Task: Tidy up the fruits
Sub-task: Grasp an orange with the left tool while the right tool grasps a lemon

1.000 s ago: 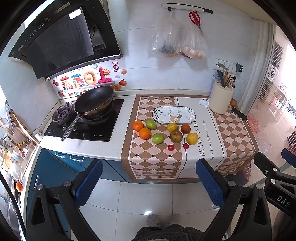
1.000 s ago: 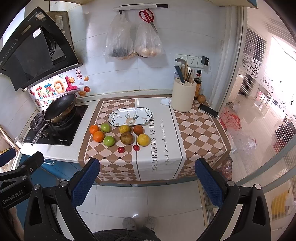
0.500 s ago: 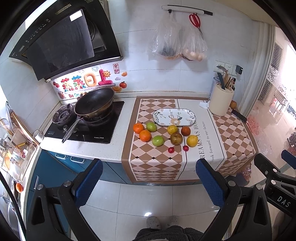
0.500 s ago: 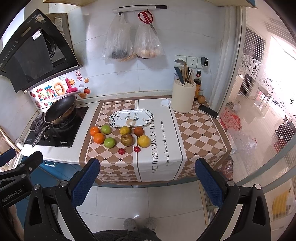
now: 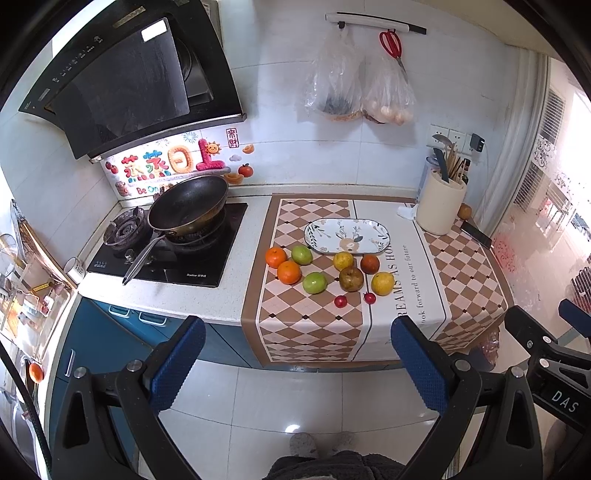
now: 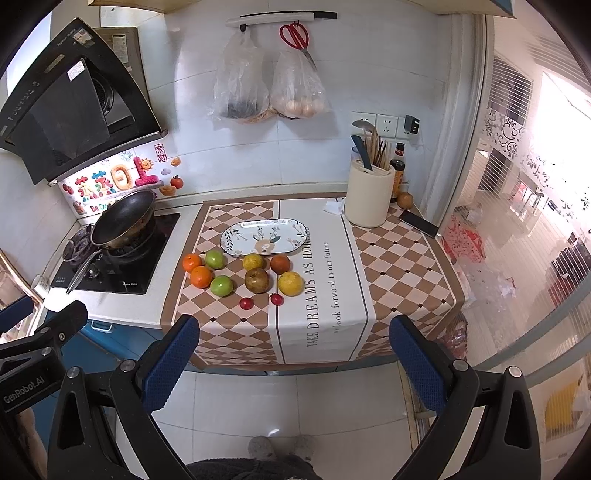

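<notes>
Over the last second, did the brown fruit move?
No. The brown fruit sits just in front of the plate, as before, with the same gap to its rim.

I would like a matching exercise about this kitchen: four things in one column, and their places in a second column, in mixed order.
Things:
1. scissors
2. frying pan
3. patterned plate
4. phone

Places:
a. on the stove
b. right of the utensil holder
c. hanging on the wall rail
d. just behind the fruits

Pairs: 1-c, 2-a, 3-d, 4-b
</notes>
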The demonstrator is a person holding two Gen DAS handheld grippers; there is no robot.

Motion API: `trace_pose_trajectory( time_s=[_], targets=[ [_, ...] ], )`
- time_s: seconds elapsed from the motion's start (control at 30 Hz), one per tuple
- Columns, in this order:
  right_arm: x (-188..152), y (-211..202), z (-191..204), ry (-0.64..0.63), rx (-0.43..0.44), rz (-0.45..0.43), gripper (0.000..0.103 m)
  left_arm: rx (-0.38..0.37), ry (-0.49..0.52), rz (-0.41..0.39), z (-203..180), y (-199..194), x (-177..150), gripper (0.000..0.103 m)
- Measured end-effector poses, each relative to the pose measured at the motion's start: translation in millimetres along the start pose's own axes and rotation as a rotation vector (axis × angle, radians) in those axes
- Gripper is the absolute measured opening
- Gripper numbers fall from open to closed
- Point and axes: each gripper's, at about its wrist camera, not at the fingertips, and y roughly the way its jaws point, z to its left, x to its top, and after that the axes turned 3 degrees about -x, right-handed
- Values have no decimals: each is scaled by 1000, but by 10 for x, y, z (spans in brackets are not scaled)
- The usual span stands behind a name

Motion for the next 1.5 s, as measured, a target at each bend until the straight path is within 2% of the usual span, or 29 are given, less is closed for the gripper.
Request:
trace_pose_trajectory(
  time_s=[0.23, 0.37, 0.43, 0.5, 0.53, 0.6, 0.7, 0.8, 0.87, 1.03, 1.17, 1.37, 1.47, 1.5],
  targets=[
    [-2, 13, -11, 5, -2, -9, 103, -2, -6, -6, -10, -25, 88, 103],
    [30, 84, -59, 13, 13, -104, 103, 13, -38, -34, 17, 56, 194, 103],
    [34, 203, -115, 17, 31, -104, 103, 57, -49, -57, 26, 188, 201, 103],
    [45, 433, -181, 31, 65, -62, 103, 120, -50, -69, 1, 388, 271, 103],
    [50, 566, -219, 41, 87, -38, 103, 140, -50, -75, 21, 428, 154, 103],
    [60, 881, -247, 57, 132, 18, 103, 197, -50, -68, 25, 630, 160, 103],
    [34, 1329, -273, 65, 169, 75, 103, 255, -55, -8, 100, 1017, 155, 103],
    [41, 1762, -278, 63, 149, 105, 102, 292, -79, 56, 246, 1411, 123, 103],
    [42, 2078, -283, 67, 140, 135, 97, 294, -101, 114, 365, 1683, 101, 103],
    [55, 2927, -342, 113, 107, 239, 86, 252, -129, 261, 648, 2483, 166, 103],
    [126, 3511, -320, 170, 88, 320, 86, 181, -140, 355, 830, 3153, 288, 103],
    [206, 4246, -156, 252, 79, 436, 86, 28, -186, 512, 1050, 4185, 530, 100],
    [210, 4602, -68, 288, 58, 498, 86, -69, -213, 582, 1078, 4579, 593, 79],
    [210, 4709, -52, 302, 58, 515, 86, -92, -208, 609, 1051, 4725, 608, 77]
  ],
)
